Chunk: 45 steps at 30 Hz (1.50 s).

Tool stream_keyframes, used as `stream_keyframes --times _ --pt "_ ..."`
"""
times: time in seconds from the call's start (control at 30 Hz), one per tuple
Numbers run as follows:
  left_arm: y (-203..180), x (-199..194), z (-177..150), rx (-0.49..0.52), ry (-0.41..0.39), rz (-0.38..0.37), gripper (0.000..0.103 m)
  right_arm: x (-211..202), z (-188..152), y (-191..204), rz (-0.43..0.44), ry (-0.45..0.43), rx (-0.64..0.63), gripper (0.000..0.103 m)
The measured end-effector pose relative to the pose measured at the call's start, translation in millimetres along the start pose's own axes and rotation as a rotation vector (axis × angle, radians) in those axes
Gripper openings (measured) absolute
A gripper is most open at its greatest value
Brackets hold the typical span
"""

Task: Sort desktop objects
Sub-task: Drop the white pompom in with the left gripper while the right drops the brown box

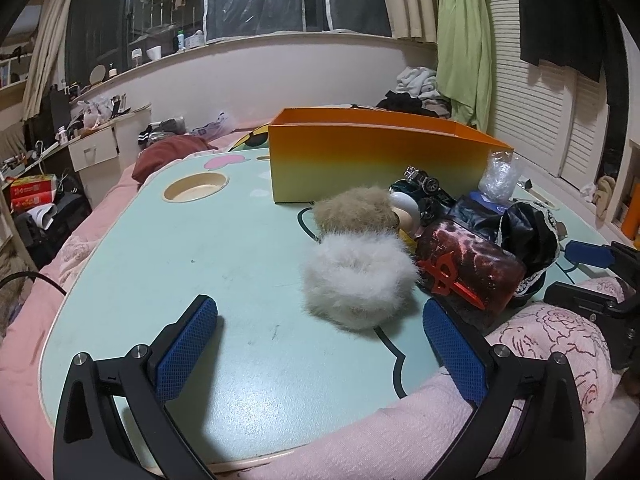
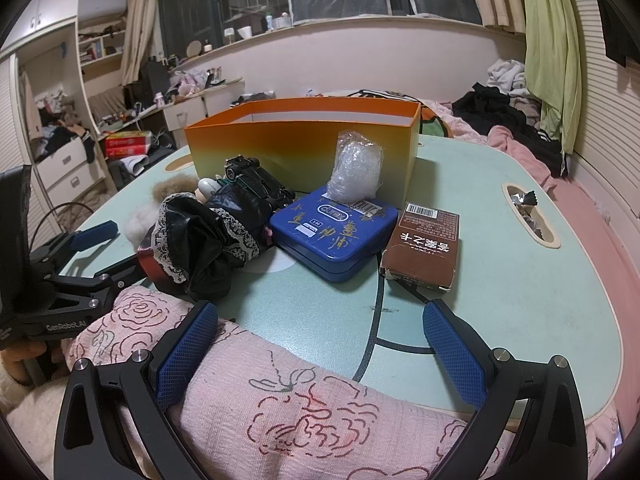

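Note:
An open orange box (image 1: 372,156) (image 2: 304,140) stands at the back of the pale green lap table (image 1: 200,248) (image 2: 500,248). In front of it lie a white fur ball (image 1: 356,280), a tan fur ball (image 1: 354,208), a toy car (image 2: 256,182), a dark red case (image 1: 468,268), black lace cloth (image 2: 208,240), a blue tin (image 2: 334,230) with a clear plastic bag (image 2: 356,170) on it, and a brown carton (image 2: 424,246). My left gripper (image 1: 320,344) is open, just short of the white fur ball. My right gripper (image 2: 320,348) is open and empty over the table's near edge.
A pink rose-print blanket (image 2: 280,400) bunches along the table's front edge. The table has a round cup hole (image 1: 196,190) at the left and a slot (image 2: 528,216) with wrappers at the right. Bed, clothes and drawers surround the table.

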<state>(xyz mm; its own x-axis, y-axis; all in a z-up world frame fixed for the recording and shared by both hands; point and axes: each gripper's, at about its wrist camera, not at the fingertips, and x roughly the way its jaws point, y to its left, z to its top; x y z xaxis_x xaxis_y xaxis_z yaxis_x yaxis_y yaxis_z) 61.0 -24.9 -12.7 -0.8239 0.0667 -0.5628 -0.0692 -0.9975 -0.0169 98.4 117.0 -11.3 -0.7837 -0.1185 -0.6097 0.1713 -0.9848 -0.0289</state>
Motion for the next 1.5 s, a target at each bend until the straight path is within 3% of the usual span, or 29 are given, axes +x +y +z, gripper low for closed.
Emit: stream_keyframes --times 0.1,0.2,0.27,0.33,0.5,0.63,0.7,0.73,0.77,0.9,0.97,1.1,1.3,1.5 --pt "5.1 -1.7 3.8 -0.012 -0.004 -0.044 0.098 -2.9 0.6 -7.0 0.026 -0.024 0.027 0.102" --pt "10.1 -4.4 12.5 -0.020 -0.022 -0.045 0.094 -20.6 1.0 -23.0 0.043 -0.128 0.090 0.099" --pt "12.2 -5.7 18.8 -0.025 -0.033 -0.043 0.087 -36.6 3.1 -35.5 -0.035 -0.235 0.130 0.099" --pt "13.4 -4.4 25.3 -0.022 -0.029 -0.043 0.084 -42.7 6.4 -45.1 -0.080 -0.264 0.165 0.099" --pt "14.7 4.6 31.5 0.010 0.008 -0.077 0.067 -20.8 25.0 -63.3 -0.061 -0.131 0.239 0.084" --pt "8.9 4.4 29.6 0.060 -0.001 -0.110 0.059 4.2 38.8 -64.6 -0.075 -0.032 0.252 0.073" --pt "3.7 4.1 26.3 0.091 0.010 -0.129 0.053 14.7 40.7 -66.7 -0.071 0.001 0.261 0.062" --pt "1.0 5.8 25.0 0.102 0.022 -0.137 0.053 20.4 40.6 -67.4 -0.070 0.021 0.267 0.047" --pt "-1.1 9.0 22.5 0.112 0.040 -0.150 0.053 22.1 38.4 -68.8 -0.062 0.019 0.279 0.042" --pt "-0.1 10.3 20.4 0.074 0.044 -0.182 0.049 13.2 26.8 -65.5 -0.059 -0.022 0.243 0.040" --pt "0.4 9.3 19.3 0.070 0.039 -0.199 0.028 11.9 23.4 -63.2 -0.058 -0.036 0.226 0.040" --pt "4.4 0.1 19.0 0.057 -0.003 -0.203 0.028 4.9 18.0 -63.1 -0.028 -0.060 0.238 0.040" --pt "15.3 -15.2 30.5 0.028 -0.061 -0.192 0.028 -21.4 14.5 -60.0 -0.034 -0.168 0.221 0.040" --pt "18.8 -33.0 58.5 0.031 -0.136 -0.182 0.028 -41.0 41.3 -53.0 0.018 -0.225 0.205 0.040"
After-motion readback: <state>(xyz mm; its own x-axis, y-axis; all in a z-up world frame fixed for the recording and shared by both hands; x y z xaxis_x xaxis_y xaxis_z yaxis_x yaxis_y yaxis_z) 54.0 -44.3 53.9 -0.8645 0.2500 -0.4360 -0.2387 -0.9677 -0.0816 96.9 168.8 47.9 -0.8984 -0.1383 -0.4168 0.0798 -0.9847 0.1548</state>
